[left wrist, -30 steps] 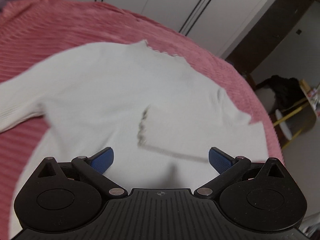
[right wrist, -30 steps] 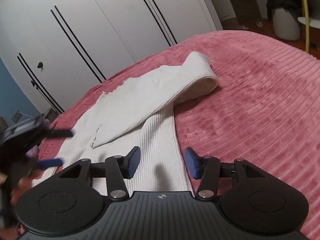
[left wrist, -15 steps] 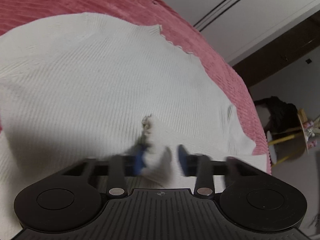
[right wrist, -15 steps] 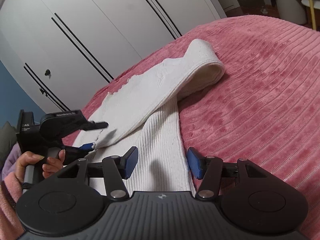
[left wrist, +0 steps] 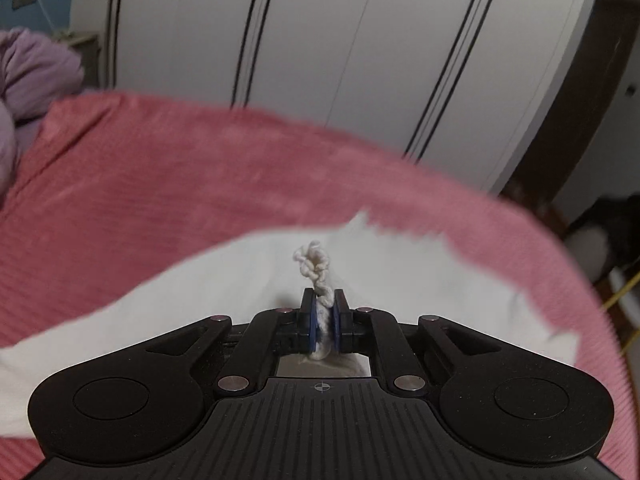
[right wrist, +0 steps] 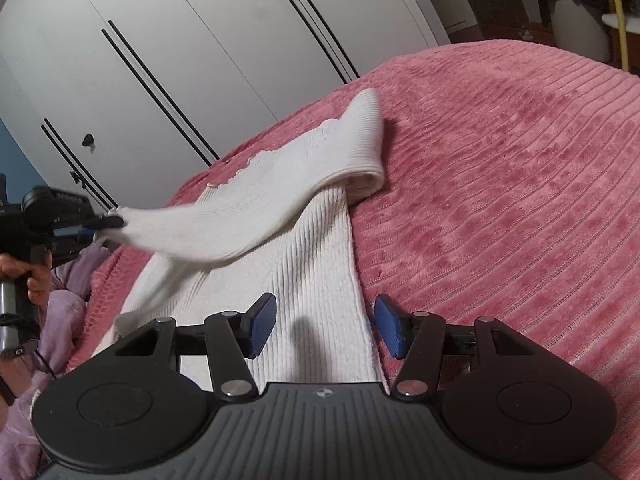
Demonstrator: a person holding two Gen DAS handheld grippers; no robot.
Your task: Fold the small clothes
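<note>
Pink bedspread (right wrist: pixel 500 184); left tool (left wrist: pixel 324 312) pinches sweater cuff (left wrist: pixel 314 264).

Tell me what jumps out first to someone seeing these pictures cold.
The white ribbed sweater spread on the pink bedspread catches the eye first. Its sleeve cuff is pinched in the left gripper and lifted, so the sleeve stretches taut through the air at the left of the right wrist view. The right gripper hovers open above the sweater's right edge.

Dim indoor light is seen; the bedspread (left wrist: pixel 160 184) is motion-blurred, and edges are bent by fisheye distortion
</note>
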